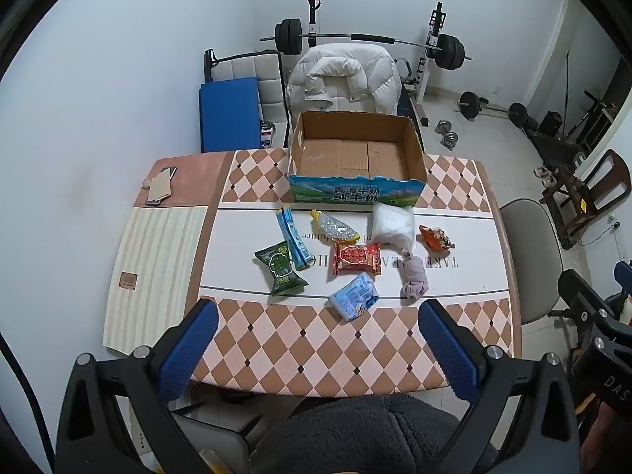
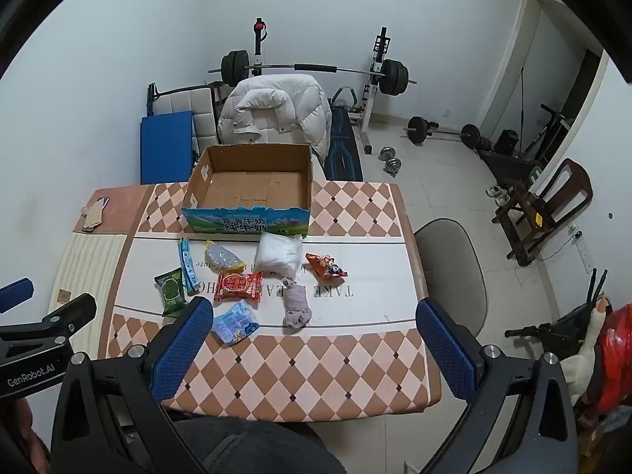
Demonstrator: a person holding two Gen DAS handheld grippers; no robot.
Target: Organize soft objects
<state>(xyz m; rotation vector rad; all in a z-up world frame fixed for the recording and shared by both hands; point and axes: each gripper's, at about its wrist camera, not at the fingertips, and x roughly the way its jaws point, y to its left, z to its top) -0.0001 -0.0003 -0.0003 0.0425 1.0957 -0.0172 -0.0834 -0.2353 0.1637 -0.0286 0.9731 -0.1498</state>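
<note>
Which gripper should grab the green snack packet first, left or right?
Left, probably. The green snack packet lies at the left end of the items, nearer the open left gripper; the right gripper sits further right.

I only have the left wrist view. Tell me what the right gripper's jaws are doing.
Observer: The right gripper is wide open with nothing between its fingers, pointed at the table.
Operator: Report what sits past the grey chair, off the table's right side.
Observer: A red bag beside a white plush-like thing; I cannot tell what that is.
Operator: Name the item that shows closest to the right gripper.
Observer: In its own view, the blue-and-white tissue pack appears right beside the finger pad on the image's left.
</note>
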